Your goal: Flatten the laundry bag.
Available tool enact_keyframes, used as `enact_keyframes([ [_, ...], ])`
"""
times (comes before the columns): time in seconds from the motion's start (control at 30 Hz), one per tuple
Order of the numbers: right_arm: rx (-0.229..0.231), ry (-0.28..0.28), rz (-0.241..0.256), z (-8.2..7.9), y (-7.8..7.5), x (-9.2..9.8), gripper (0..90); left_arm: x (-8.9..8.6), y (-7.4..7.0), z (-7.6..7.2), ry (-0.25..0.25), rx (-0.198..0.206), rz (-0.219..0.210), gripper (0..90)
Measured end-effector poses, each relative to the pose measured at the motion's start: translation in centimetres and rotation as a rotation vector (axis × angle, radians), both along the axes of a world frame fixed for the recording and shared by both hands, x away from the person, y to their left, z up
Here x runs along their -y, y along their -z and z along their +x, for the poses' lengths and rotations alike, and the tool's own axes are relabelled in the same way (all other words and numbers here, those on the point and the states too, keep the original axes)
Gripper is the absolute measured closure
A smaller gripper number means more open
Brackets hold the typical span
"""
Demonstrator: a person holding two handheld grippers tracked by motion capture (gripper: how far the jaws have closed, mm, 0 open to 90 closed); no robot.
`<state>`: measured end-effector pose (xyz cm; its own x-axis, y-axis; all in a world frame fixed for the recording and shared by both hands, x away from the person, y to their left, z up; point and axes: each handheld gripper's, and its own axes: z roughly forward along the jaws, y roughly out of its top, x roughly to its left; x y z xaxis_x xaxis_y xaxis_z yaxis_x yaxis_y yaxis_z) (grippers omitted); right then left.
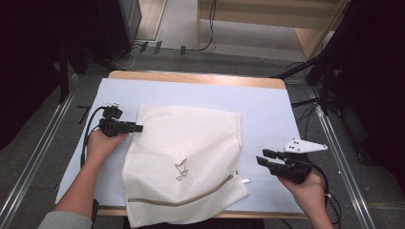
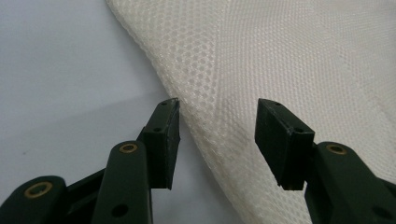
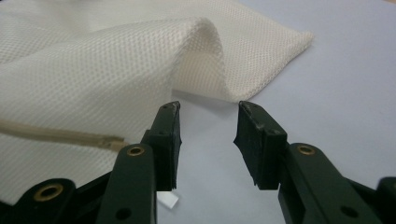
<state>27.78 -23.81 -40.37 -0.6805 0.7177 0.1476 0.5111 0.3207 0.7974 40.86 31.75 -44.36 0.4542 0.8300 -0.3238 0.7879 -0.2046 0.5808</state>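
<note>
Two grippers flank a white mesh laundry bag (image 1: pixel 184 162) lying flat on the pale blue table cover (image 1: pixel 267 109), its near edge overhanging the table's front. Left gripper (image 1: pixel 138 128): jaws apart, holding nothing, positioned at the bag's left edge; in the left gripper view the mesh border runs between the jaws. Right gripper (image 1: pixel 264 157): jaws apart, empty, just beside the bag's raised right fold. Beige zipper (image 1: pixel 191 193) crosses the bag near its front, with a white pull tab (image 1: pixel 246 181) at its right end

Mesh bag (image 1: pixel 184 162): white, flat on table centre, near end overhanging front edge. Right side folded, raised. Zipper (image 1: pixel 181 195) beige, closed, running diagonally across near end.
</note>
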Motion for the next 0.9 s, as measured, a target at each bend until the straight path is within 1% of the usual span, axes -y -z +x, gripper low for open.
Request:
enact_keyframes([
  [0.1, 0.003, 0.018, -0.007, 1.5, 0.3, -0.7, 61.3, 0.1, -0.2, -0.4, 0.005, 0.009, -0.005, 51.1],
  [0.13, 0.003, 0.018, -0.007, 1.5, 0.3, -0.7, 61.3, 0.1, -0.3, -0.6, 0.010, 0.010, -0.003, 51.1],
  [0.17, 0.009, 0.029, -0.007, 2.8, 0.6, -1.2, 61.0, 0.2, -0.5, -1.1, 0.013, 0.011, 0.000, 50.4],
  [0.2, 0.013, 0.031, -0.006, 3.4, 0.8, -1.4, 60.5, 0.2, -0.5, -1.3, 0.013, 0.016, -0.002, 50.3],
  [0.23, 0.013, 0.031, -0.006, 3.4, 0.8, -1.4, 60.5, 0.2, -0.5, -1.3, 0.013, 0.016, -0.002, 50.2],
  [0.27, 0.012, 0.030, -0.006, 3.8, 0.9, -1.6, 58.3, 0.2, -0.5, -1.6, 0.014, 0.011, -0.005, 50.2],
  [0.3, 0.016, 0.036, 0.002, 4.8, 1.3, -2.2, 56.2, 0.1, -0.5, -2.0, 0.017, 0.009, 0.003, 49.8],
  [0.33, 0.016, 0.036, 0.002, 4.8, 1.3, -2.2, 56.2, 0.1, -0.5, -2.0, 0.017, 0.009, 0.003, 49.8],
  [0.37, 0.031, 0.037, -0.010, 5.6, 1.8, -3.0, 56.2, 0.1, -0.4, -2.4, 0.013, 0.008, -0.001, 49.8],
  [0.4, 0.034, 0.035, -0.016, 6.0, 2.0, -3.3, 56.1, 0.0, -0.3, -2.8, 0.013, 0.000, 0.002, 49.8],
  [0.5, 0.033, 0.047, -0.019, 7.1, 2.7, -3.9, 56.1, 0.0, -0.1, -3.3, 0.011, -0.009, 0.006, 49.8],
  [0.53, 0.029, 0.060, -0.022, 7.5, 3.0, -4.1, 56.2, 0.0, 0.0, -3.4, 0.011, -0.011, 0.008, 49.8],
  [0.63, -0.002, 0.089, -0.037, 8.9, 4.1, -4.6, 56.8, 0.1, 0.1, -3.7, 0.006, -0.016, -0.001, 49.8],
  [0.67, -0.002, 0.089, -0.037, 8.9, 4.1, -4.6, 56.8, 0.1, 0.1, -3.7, 0.006, -0.016, -0.001, 49.8],
  [0.7, -0.013, 0.096, -0.042, 9.2, 4.4, -4.7, 56.7, 0.2, 0.2, -3.8, 0.005, -0.017, 0.000, 49.8],
  [0.73, -0.028, 0.108, -0.038, 9.8, 5.0, -4.8, 56.7, 0.5, 0.3, -3.9, 0.014, -0.018, 0.014, 49.7],
  [0.77, -0.049, 0.119, -0.026, 10.1, 5.4, -4.8, 56.6, 0.5, 0.3, -3.9, 0.014, -0.018, 0.014, 49.7],
  [0.8, -0.073, 0.124, -0.023, 10.3, 5.8, -4.9, 56.6, 0.6, 0.5, -4.0, 0.010, -0.014, 0.026, 49.9],
  [0.83, -0.102, 0.132, -0.025, 10.5, 6.4, -5.0, 56.3, 0.6, 0.5, -4.1, -0.002, -0.019, 0.010, 50.6],
  [0.87, -0.125, 0.133, -0.038, 10.6, 6.8, -5.1, 55.7, 0.5, 0.6, -4.1, -0.007, -0.024, -0.001, 53.4],
  [0.9, -0.138, 0.134, -0.050, 10.6, 7.0, -5.3, 54.7, 0.4, 0.7, -4.3, -0.029, -0.032, -0.021, 55.3],
])
